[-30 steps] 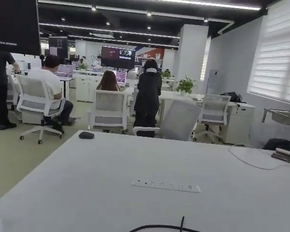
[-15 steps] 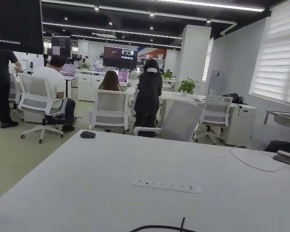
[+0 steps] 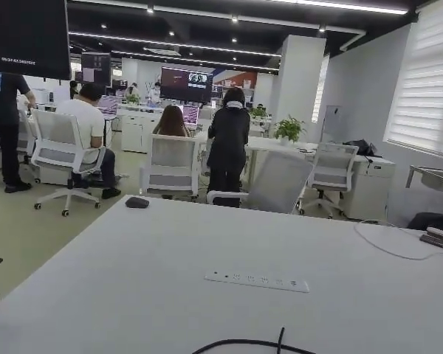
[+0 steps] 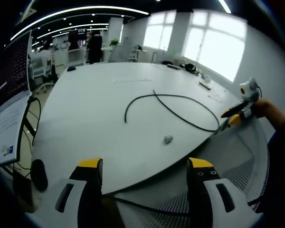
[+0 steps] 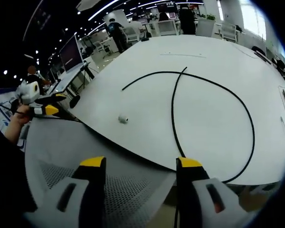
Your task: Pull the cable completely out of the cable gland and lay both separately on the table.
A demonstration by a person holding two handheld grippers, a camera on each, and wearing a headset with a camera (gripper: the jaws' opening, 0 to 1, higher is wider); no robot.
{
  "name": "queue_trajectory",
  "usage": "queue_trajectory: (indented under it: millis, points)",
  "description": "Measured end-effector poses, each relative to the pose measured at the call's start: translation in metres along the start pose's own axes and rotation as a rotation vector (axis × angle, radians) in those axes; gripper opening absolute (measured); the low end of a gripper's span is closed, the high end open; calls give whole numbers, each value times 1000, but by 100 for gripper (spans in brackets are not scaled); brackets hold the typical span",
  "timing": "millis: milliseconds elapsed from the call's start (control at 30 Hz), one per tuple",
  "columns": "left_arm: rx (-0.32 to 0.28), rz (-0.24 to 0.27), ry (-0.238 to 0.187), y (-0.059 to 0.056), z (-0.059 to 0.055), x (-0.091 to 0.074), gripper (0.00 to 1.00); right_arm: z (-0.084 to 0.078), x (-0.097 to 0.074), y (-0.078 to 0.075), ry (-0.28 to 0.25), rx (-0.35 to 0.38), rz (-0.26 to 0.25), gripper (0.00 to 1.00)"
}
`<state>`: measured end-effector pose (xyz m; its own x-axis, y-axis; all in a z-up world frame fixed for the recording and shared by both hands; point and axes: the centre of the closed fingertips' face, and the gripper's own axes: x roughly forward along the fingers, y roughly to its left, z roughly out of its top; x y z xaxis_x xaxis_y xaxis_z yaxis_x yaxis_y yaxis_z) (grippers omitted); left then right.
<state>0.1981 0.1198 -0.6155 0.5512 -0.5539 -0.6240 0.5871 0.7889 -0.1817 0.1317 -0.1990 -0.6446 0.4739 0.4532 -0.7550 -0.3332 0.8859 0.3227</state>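
**Cable (image 5: 172, 114) and gland (image 5: 123, 119) lie apart on the table (image 5: 204, 118); both grippers empty**

One large white table takes up most of all three views. One mesh chair back (image 5: 85, 161) sits against its near edge, directly under the two grippers.

One black cable rests on the tabletop in a wide, loose loop that crosses over itself once near the far side. Both gripper views show the loop whole. In the head view a short arc of it (image 3: 244, 343) shows at the bottom edge.

There are two grippers, both held off the table at its near edge. The left gripper (image 4: 145, 164) has its two yellow-tipped jaws spread wide with nothing between them. The right gripper (image 5: 139, 162) is likewise released, jaws well apart and empty. Each also shows at the side of the other's view, held in a hand.

One long white power strip (image 3: 257, 280) lies flat farther out on the table, beyond the loop. One small dark object (image 3: 136, 202) sits at the table's far left corner.

One gland, a small pale piece, lies on the bare tabletop near the front edge. It is outside the loop, apart from the cable and not touching it.
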Motion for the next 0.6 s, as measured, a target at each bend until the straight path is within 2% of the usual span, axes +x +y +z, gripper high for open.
queue_trajectory:
  millis: [600]
  points:
    - [-11,-12,6,-7,-3,-1,72,-6,1,7,26,-9,12,62]
